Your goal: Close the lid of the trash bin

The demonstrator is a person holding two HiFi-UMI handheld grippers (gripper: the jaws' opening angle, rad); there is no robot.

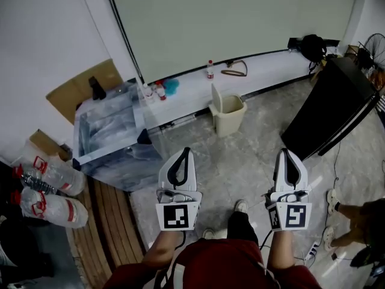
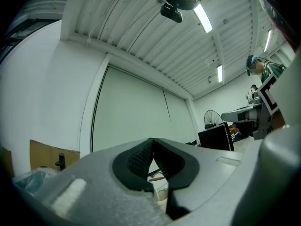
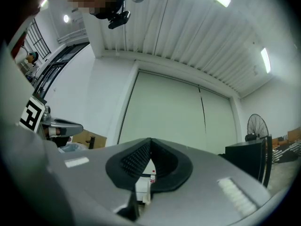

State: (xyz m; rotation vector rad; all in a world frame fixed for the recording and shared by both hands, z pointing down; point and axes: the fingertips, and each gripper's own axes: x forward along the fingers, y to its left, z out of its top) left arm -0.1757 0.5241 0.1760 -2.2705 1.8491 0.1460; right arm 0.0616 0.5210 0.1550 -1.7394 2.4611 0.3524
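Note:
The beige trash bin (image 1: 227, 116) stands on the stone floor against a low white ledge, its lid (image 1: 215, 98) raised upright at the left rim. My left gripper (image 1: 185, 151) and right gripper (image 1: 284, 152) are held side by side well short of the bin, both shut with nothing between their jaws. In the left gripper view the left gripper (image 2: 152, 140) has its pads closed, and a sliver of the bin (image 2: 162, 194) shows below them. The right gripper (image 3: 150, 140) likewise frames the bin (image 3: 142, 189) in its own view.
A black cabinet (image 1: 334, 104) stands right of the bin. A clear plastic-wrapped box (image 1: 111, 134) sits to the left, with bagged bottles (image 1: 51, 173) and wooden slats (image 1: 114, 221) beyond. A red-capped bottle (image 1: 210, 70) stands on the ledge (image 1: 264, 65). Another person's legs (image 1: 355, 215) are at the right.

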